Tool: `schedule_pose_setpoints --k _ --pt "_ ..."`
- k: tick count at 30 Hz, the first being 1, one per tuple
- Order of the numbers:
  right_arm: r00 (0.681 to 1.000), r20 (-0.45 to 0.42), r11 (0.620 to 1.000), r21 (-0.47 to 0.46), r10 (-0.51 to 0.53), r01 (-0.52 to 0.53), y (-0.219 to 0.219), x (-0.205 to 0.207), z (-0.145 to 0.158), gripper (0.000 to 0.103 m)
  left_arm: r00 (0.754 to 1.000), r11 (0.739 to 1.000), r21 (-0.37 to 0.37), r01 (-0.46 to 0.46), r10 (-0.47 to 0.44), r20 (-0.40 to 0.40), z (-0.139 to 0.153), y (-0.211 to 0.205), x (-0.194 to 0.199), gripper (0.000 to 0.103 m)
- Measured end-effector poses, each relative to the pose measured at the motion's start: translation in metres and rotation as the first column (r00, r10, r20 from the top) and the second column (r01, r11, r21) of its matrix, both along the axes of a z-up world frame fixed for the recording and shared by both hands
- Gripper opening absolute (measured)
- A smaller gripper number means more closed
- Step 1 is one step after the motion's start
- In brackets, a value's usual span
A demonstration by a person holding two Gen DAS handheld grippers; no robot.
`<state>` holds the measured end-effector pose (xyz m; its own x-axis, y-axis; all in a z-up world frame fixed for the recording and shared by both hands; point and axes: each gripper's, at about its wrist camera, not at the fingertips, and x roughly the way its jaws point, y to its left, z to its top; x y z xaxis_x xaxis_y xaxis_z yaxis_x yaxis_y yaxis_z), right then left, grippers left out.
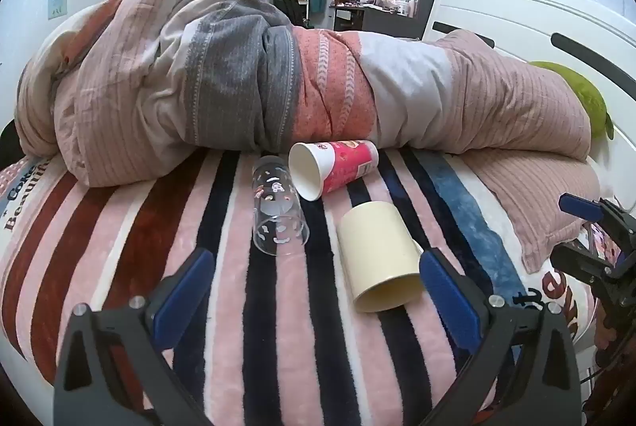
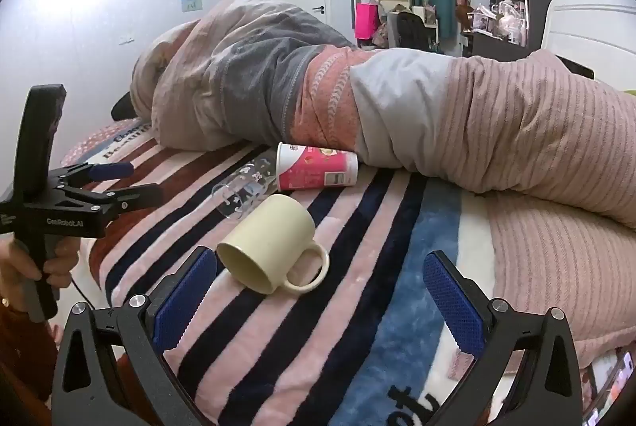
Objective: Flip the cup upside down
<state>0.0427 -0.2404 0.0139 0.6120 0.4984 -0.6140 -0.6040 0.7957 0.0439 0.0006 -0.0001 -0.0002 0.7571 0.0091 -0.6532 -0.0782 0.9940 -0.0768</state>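
While both grippers' jaws gape empty, the clear glass [image 2: 242, 193] lies half-hidden behind the cream mug [image 2: 270, 243].

Black tools with blue pads

Left tool [image 1: 318, 291] and right tool [image 2: 320, 291]: black angular frames; textured blue pads; silver screws; white lettering on the left.
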Motion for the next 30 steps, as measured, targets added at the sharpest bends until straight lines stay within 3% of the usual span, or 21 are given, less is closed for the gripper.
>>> schedule_pose_setpoints --k 30 --pt "0.998 -0.060 1.000 0.019 0.022 -0.021 0.005 0.000 -0.011 0.103 1.000 1.000 -0.016 0.008 -0.008 0.007 0.003 0.003 -0.003 0.103"
